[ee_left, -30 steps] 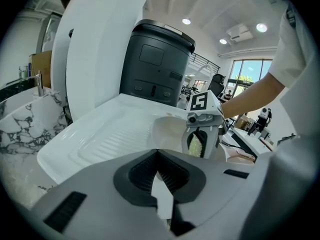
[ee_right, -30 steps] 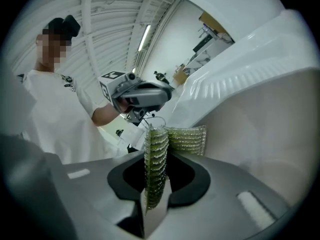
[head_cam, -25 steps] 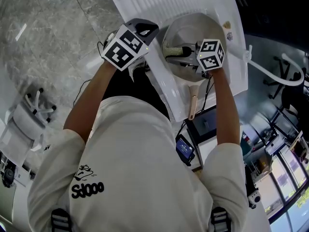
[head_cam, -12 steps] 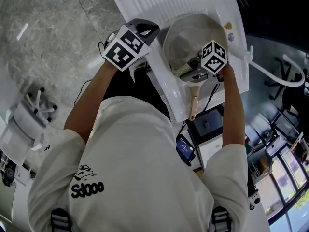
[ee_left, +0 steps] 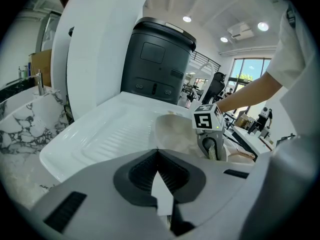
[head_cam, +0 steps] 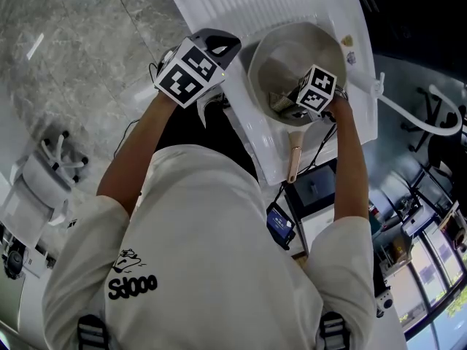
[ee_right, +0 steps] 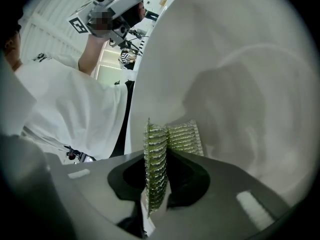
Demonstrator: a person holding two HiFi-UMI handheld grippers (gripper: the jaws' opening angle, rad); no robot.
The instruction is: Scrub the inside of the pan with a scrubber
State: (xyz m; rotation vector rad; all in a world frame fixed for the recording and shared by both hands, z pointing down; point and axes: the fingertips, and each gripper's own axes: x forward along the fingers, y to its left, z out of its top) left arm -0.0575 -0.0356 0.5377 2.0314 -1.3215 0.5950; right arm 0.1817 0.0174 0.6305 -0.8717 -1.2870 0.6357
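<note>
A cream pan (head_cam: 288,49) with a wooden handle (head_cam: 293,162) lies in the white sink tray (head_cam: 219,6). My right gripper (head_cam: 290,102) reaches inside it near the handle side, shut on a green-silver mesh scrubber (head_cam: 280,102). In the right gripper view the scrubber (ee_right: 156,159) sticks up between the jaws of my right gripper (ee_right: 159,156) against the pan's pale inner wall (ee_right: 240,74). My left gripper (head_cam: 219,49) hovers just left of the pan's rim, shut and holding nothing. The left gripper view shows its jaws (ee_left: 158,151) closed, with the pan (ee_left: 172,129) and the right gripper (ee_left: 212,146) beyond.
A white faucet hose (head_cam: 408,111) curves at the sink's right. Small bits lie at the tray's corner (head_cam: 349,42). A dark bin (ee_left: 155,59) stands behind the tray. Screens (head_cam: 310,188) sit below the handle. Marble floor (head_cam: 66,64) lies to the left.
My right gripper has carried the scrubber from the pan's left inner wall toward the near side by the handle, turning its marker cube. The left gripper has stayed put.
</note>
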